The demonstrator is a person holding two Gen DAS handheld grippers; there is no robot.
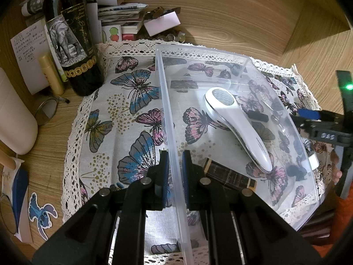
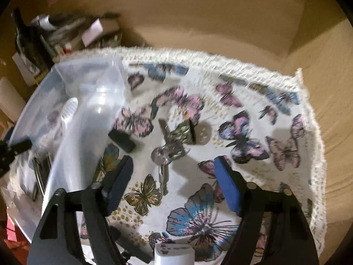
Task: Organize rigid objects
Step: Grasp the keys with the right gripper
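Note:
A clear plastic bin sits on a butterfly-print cloth. My left gripper is shut on the bin's near wall. Inside the bin lie a white handheld device and a dark rectangular box. My right gripper is open and empty above the cloth, right of the bin; it also shows in the left wrist view. Ahead of it lie a bunch of keys, a small black block and a small upright dark item. The right wrist view is blurred.
A dark wine bottle, a yellow tube, a white container, papers and small clutter stand at the back left on the wooden table. A white object sits under my right gripper.

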